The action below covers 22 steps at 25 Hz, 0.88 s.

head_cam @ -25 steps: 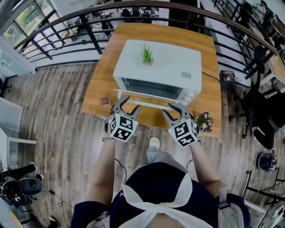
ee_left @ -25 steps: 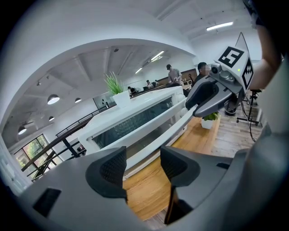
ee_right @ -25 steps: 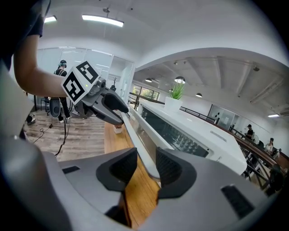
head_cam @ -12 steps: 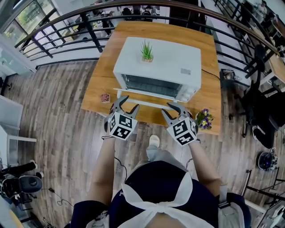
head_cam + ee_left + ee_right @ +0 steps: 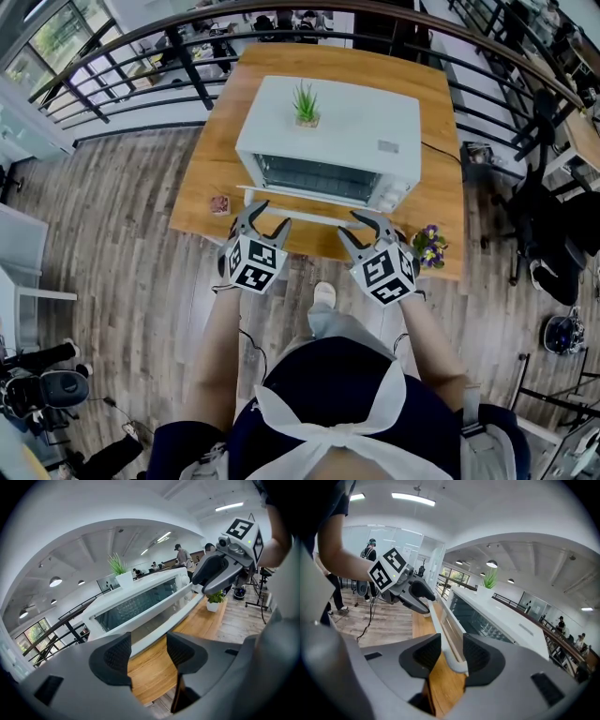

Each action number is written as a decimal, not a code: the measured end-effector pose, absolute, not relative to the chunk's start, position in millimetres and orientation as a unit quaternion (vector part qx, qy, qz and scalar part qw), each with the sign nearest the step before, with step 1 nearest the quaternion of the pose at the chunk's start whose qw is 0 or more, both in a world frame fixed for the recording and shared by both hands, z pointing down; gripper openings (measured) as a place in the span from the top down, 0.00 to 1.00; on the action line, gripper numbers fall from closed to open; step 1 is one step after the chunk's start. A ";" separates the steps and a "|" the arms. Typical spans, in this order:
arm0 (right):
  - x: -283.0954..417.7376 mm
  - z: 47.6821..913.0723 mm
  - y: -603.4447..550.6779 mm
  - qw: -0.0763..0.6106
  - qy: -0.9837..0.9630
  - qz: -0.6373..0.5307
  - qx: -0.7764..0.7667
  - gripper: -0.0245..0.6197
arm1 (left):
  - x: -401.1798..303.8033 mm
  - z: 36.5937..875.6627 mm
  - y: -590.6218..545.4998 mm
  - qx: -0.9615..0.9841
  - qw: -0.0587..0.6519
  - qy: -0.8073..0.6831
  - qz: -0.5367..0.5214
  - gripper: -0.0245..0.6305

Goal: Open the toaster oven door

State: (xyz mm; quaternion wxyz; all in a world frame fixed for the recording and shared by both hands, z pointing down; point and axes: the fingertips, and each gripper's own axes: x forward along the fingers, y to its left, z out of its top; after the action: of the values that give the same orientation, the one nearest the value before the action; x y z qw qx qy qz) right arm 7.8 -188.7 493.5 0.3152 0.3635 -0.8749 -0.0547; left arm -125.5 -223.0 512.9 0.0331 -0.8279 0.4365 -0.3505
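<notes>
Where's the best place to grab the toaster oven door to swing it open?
Take the white bar handle along the top edge of the door, coming from the front. It stands off the glass, likely leaving room for a jaw behind. The right gripper, its jaws having just been opening, straddles the handle's right end.

Plank floor (image 5: 122,216) (black railing (image 5: 190,64) behind)

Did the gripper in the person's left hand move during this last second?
No. In the head view the left gripper stays just right of the small reddish object on the table, at the oven handle's left end, as before.
</notes>
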 end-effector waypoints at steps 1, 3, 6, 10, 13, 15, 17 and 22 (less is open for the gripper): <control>10.1 491.0 -192.6 0.320 -0.871 -0.063 0.367 0.73 | -125.6 512.9 -222.8 -0.828 0.033 0.436 -0.351 0.60; 13.6 486.7 -200.8 0.323 -0.867 -0.074 0.372 0.73 | -125.8 513.2 -222.1 -0.829 0.032 0.435 -0.351 0.60; 16.7 485.4 -211.0 0.333 -0.863 -0.078 0.371 0.73 | -126.0 514.7 -221.5 -0.829 0.031 0.435 -0.351 0.60; 17.1 494.2 -218.1 0.360 -0.860 -0.074 0.355 0.73 | -126.1 515.9 -219.6 -0.829 0.029 0.434 -0.351 0.60; 18.1 501.9 -219.2 0.378 -0.856 -0.069 0.345 0.78 | -126.1 515.8 -218.1 -0.829 0.029 0.435 -0.351 0.60; 19.5 504.6 -220.3 0.382 -0.854 -0.069 0.346 0.82 | -125.9 516.9 -217.4 -0.828 0.029 0.435 -0.352 0.60; 20.2 506.2 -220.1 0.382 -0.855 -0.066 0.345 0.84 | -126.2 518.6 -216.5 -0.828 0.028 0.434 -0.353 0.60; 17.4 509.0 -216.2 0.381 -0.860 -0.062 0.335 0.85 | -128.7 522.3 -213.3 -0.827 0.026 0.435 -0.356 0.60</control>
State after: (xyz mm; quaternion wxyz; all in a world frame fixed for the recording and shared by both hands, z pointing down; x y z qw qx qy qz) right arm 17.4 -216.2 509.0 0.3806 0.3350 -0.8597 -0.0620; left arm -128.7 -213.3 522.3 0.0264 -0.8265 0.4351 -0.3562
